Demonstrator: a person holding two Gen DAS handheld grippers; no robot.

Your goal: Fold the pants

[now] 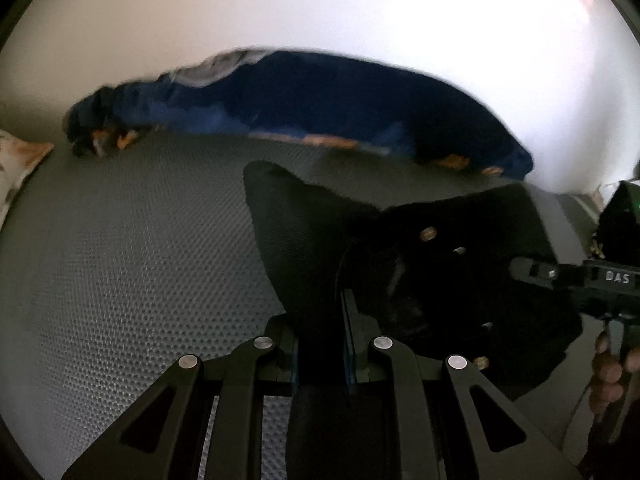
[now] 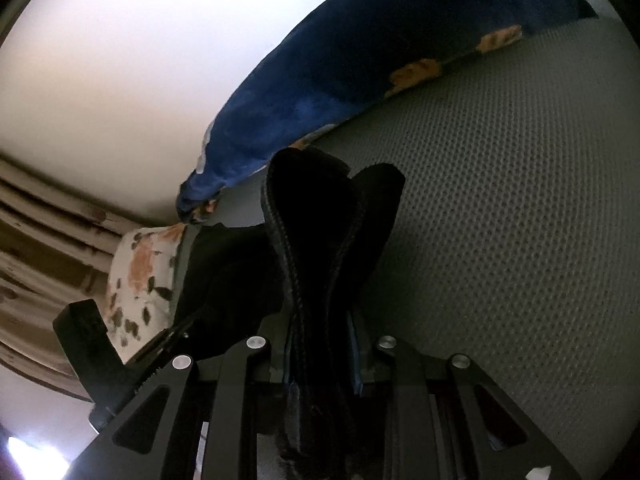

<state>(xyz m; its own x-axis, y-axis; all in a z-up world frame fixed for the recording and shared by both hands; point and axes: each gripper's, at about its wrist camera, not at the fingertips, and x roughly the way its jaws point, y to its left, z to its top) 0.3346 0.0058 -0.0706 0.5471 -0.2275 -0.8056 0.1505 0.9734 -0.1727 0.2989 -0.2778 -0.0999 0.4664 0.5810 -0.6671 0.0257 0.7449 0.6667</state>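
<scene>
Item: pants (image 1: 400,248), black, soft cloth, being carried over a grey mat (image 1: 120,280).
Left gripper (image 1: 320,320): jaws standing nearly closed, pinching a dark fold of the pants between the fingers.
Right gripper (image 2: 320,328): jaws nearly closed too, clamping a thick stitched band, seemingly the waistband, which is rising in a loop ahead of the fingers.
Position: the cloth is hanging and bunching just ahead of both finger pairs; in the left view it is spreading rightward toward the other gripper, where metal buttons are showing.
Beyond the fingers: a blue blanket (image 1: 320,100) with orange patches is lying along the white wall, well apart from the pants.
To the side: a flowered pillow (image 2: 140,264) is sitting left of the right fingers.
Handling, as judged: light, limp and yielding; it is sagging between the two grips, so it will likely drape rather than hold a crease.
Slip: the weave is looking matte and not slick; the doubled band is giving the firmer purchase.
Hold points, as judged: waistband corners or seam edges, both layers taken together, kept taut between the grippers.
</scene>
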